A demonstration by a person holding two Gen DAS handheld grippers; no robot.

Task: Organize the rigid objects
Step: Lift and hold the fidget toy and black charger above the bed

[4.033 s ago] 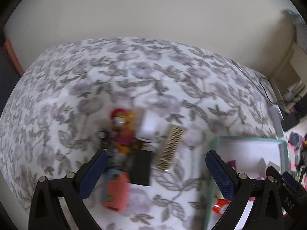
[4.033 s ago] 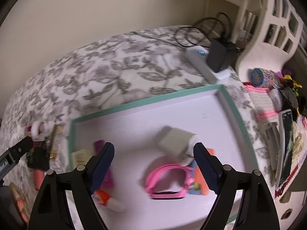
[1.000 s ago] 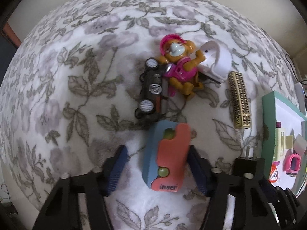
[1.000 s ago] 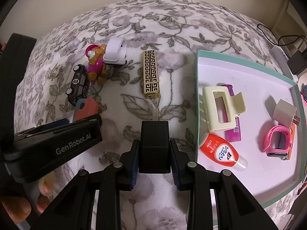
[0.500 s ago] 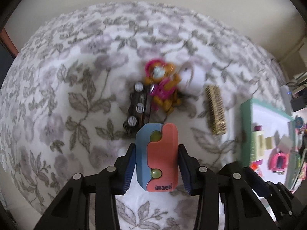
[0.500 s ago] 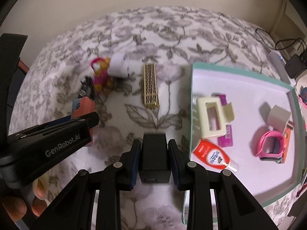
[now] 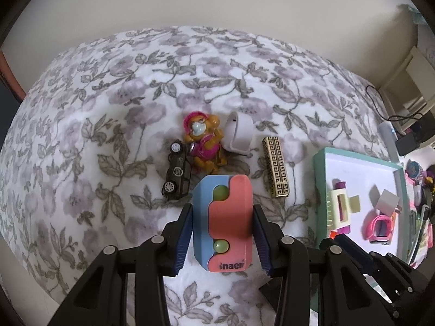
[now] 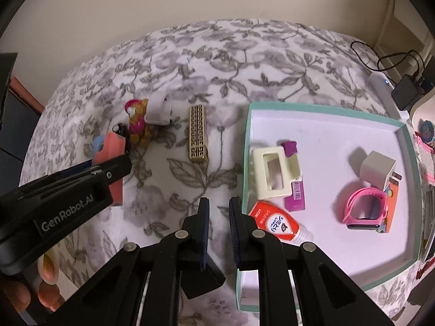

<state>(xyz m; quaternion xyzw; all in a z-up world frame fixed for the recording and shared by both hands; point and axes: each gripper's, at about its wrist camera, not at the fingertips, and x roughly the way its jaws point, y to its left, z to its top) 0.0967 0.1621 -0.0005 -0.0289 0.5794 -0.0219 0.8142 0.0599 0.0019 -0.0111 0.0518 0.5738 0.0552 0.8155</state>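
Note:
My left gripper (image 7: 223, 217) is shut on a coral and blue case (image 7: 227, 217) marked "inaer", held above the flowered bedspread. Beyond it lie a black toy car (image 7: 178, 174), an orange and pink figure (image 7: 204, 146), a white band (image 7: 240, 133) and a gold patterned case (image 7: 277, 171). My right gripper (image 8: 218, 217) hovers at the left rim of the teal tray (image 8: 246, 163). Its fingers are almost together, and a black adapter (image 8: 204, 279) hangs tilted low between them, partly hidden. The coral case (image 8: 111, 149) also shows on the left in the right wrist view.
The tray holds a cream hair claw (image 8: 274, 174), a red tube (image 8: 274, 222), a purple item (image 8: 295, 190), a pink watch (image 8: 367, 212) and a white charger cube (image 8: 379, 168). A power strip with cables (image 8: 402, 89) lies at the far right. A hand (image 8: 46, 285) shows at the lower left.
My left gripper shut on the coral case and lifted it off the bed. The right gripper's fingers drew closer together, and the black adapter slid from between the tips to lower down.

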